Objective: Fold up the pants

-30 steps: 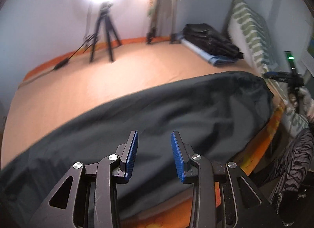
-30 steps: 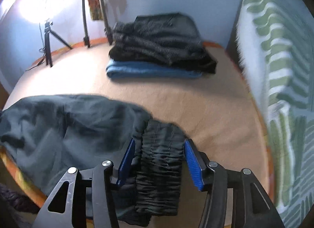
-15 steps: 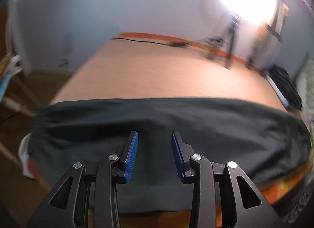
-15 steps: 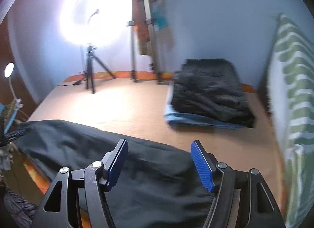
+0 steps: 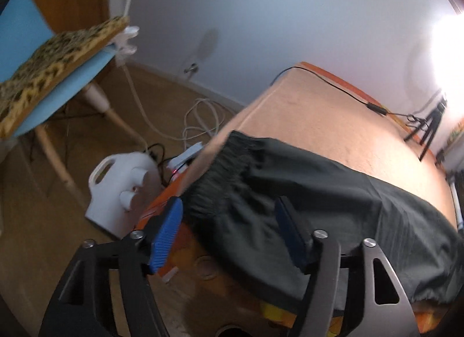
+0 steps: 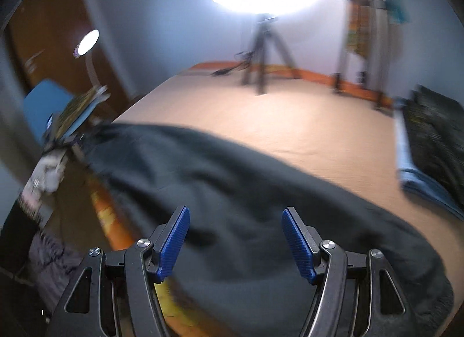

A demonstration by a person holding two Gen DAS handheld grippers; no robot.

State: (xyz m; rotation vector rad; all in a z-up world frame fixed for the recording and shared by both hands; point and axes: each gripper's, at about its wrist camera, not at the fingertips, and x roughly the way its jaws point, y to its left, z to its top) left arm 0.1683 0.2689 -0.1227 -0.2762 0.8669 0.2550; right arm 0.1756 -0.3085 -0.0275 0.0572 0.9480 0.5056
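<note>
Dark grey pants point(image 5: 333, 200) lie stretched along the near edge of the tan bed point(image 5: 333, 113), partly hanging over its side. Their gathered waistband point(image 5: 229, 163) sits at the bed's left corner. My left gripper point(image 5: 229, 232) hovers over that waistband end, its jaws opening, blue pads apart with cloth below them but not pinched. In the right wrist view the pants point(image 6: 232, 180) spread across the frame. My right gripper point(image 6: 235, 241) stands open above their middle, holding nothing.
Beside the bed's left corner stand a white jug point(image 5: 121, 189), loose cables point(image 5: 200, 119) and a blue chair with a patterned cushion point(image 5: 52, 55). A ring light on a tripod point(image 6: 264, 55) stands at the far edge. Folded clothes point(image 6: 432, 139) are stacked at the right.
Both grippers swept left along the pants. The left one reached the waistband corner and widened its jaws. The right one let go of the gathered cloth it straddled and opened wider.
</note>
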